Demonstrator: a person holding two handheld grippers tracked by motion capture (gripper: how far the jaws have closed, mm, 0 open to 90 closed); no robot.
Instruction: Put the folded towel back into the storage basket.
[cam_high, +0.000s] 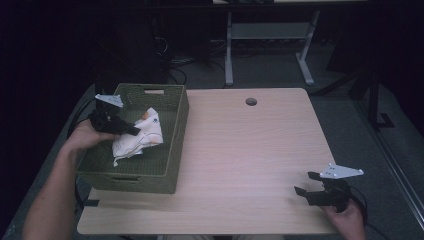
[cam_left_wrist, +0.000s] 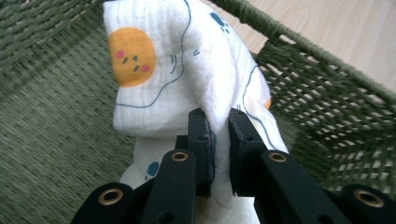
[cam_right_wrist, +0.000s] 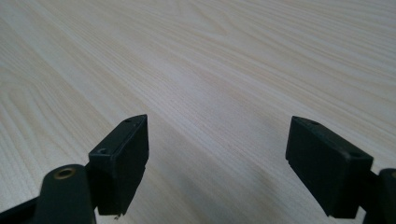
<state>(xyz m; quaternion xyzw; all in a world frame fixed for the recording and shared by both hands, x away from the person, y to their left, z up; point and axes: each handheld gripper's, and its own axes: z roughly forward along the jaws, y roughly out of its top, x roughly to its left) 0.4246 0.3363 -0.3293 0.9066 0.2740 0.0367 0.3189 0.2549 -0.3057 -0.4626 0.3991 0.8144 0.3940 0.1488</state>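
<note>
A white cloth (cam_high: 137, 137) printed with orange faces and blue lines lies crumpled inside a green woven basket (cam_high: 172, 145) at the table's left. My left gripper (cam_high: 134, 131) reaches into the basket and is shut on a fold of the cloth (cam_left_wrist: 187, 70), its jaws pinching the fabric between them (cam_left_wrist: 220, 122). My right gripper (cam_high: 306, 184) rests near the table's front right corner, jaws wide open over bare wood (cam_right_wrist: 217, 140), nothing between them.
The light wooden table (cam_high: 250, 150) has a round cable hole (cam_high: 251, 101) at the back. The basket wall (cam_left_wrist: 327, 84) rises close behind the cloth. Desk legs and cables stand on the dark floor beyond the table.
</note>
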